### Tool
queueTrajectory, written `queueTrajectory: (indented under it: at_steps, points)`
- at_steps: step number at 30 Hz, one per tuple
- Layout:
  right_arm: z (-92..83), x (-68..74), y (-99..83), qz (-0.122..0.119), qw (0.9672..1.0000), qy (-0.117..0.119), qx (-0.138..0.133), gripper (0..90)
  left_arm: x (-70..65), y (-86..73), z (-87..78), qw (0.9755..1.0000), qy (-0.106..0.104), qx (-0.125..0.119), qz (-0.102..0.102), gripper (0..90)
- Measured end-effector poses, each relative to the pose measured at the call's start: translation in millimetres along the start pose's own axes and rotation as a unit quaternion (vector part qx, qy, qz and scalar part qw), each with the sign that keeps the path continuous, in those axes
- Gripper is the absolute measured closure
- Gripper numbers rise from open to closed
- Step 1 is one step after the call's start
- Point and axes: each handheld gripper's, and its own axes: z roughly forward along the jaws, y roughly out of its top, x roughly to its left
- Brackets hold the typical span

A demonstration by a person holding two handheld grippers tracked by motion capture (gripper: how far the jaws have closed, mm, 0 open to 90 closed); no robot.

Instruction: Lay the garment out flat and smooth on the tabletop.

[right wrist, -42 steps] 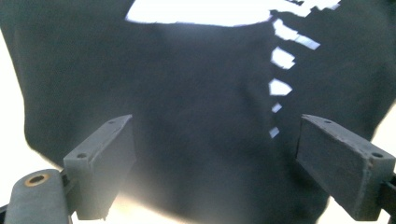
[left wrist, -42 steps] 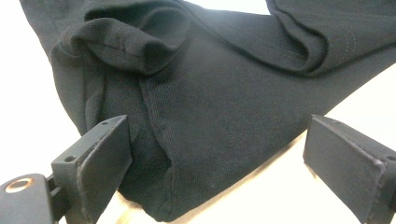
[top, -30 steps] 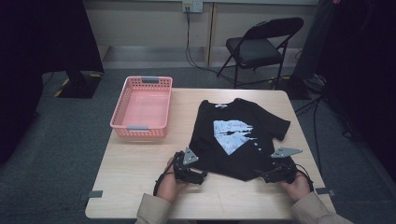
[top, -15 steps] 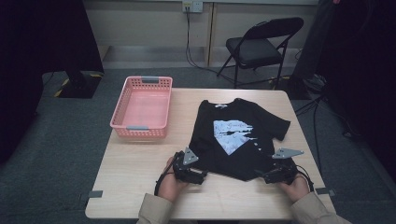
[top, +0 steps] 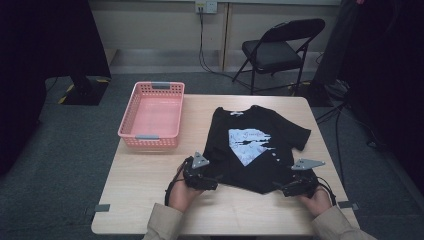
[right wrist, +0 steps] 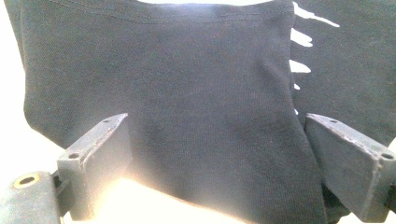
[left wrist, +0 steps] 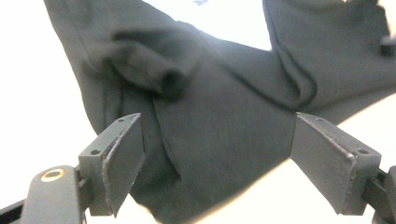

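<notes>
High view shows the black T-shirt [top: 255, 145] spread flat on the counter [top: 150, 200], nothing folded yet; left gripper [top: 212, 181] has just been closing, hem between its spread jaws, ungripped; right gripper [top: 280, 187] likewise spread at the hem; pink basket [top: 152, 115] waits.

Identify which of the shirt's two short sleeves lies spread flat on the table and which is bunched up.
The sleeve on the chair side of the black printed T-shirt lies spread flat; the basket-side sleeve is folded into a bunch.
</notes>
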Motion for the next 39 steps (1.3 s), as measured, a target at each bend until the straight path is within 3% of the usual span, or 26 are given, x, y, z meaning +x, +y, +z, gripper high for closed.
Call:
queueTrajectory:
  at_steps: [7,8,11,16,20,24,33,39]
  points:
    - [0.0,0.0,0.0,0.000,1.0000,0.000,0.000,8.6,5.5,28.0,1.5,0.9997,0.023,0.003,-0.002,23.4]
    - [0.0,0.0,0.0,0.000,1.0000,0.000,0.000,8.6,7.3,37.7,6.3,0.9997,0.024,0.004,0.001,24.7]
    - [0.0,0.0,0.0,0.000,1.0000,0.000,0.000,8.6,10.6,46.3,13.3,0.9997,0.023,0.008,-0.002,30.6]
    - [0.0,0.0,0.0,0.000,1.0000,0.000,0.000,8.5,29.1,62.7,33.8,0.9986,0.041,0.026,-0.022,35.1]
    - [0.0,0.0,0.0,0.000,1.0000,0.000,0.000,8.6,42.7,67.8,41.1,0.9973,0.052,0.033,-0.040,37.4]
    - [0.0,0.0,0.0,0.000,1.0000,0.000,0.000,8.5,47.8,68.5,45.4,0.9964,0.058,0.036,-0.050,41.0]
    - [0.0,0.0,0.0,0.000,1.0000,0.000,0.000,8.5,51.2,66.9,57.0,0.9953,0.062,0.053,-0.053,52.6]
    - [0.0,-0.1,0.1,0.000,1.0000,0.000,0.000,8.5,48.2,67.0,66.5,0.9950,0.056,0.072,-0.042,57.4]
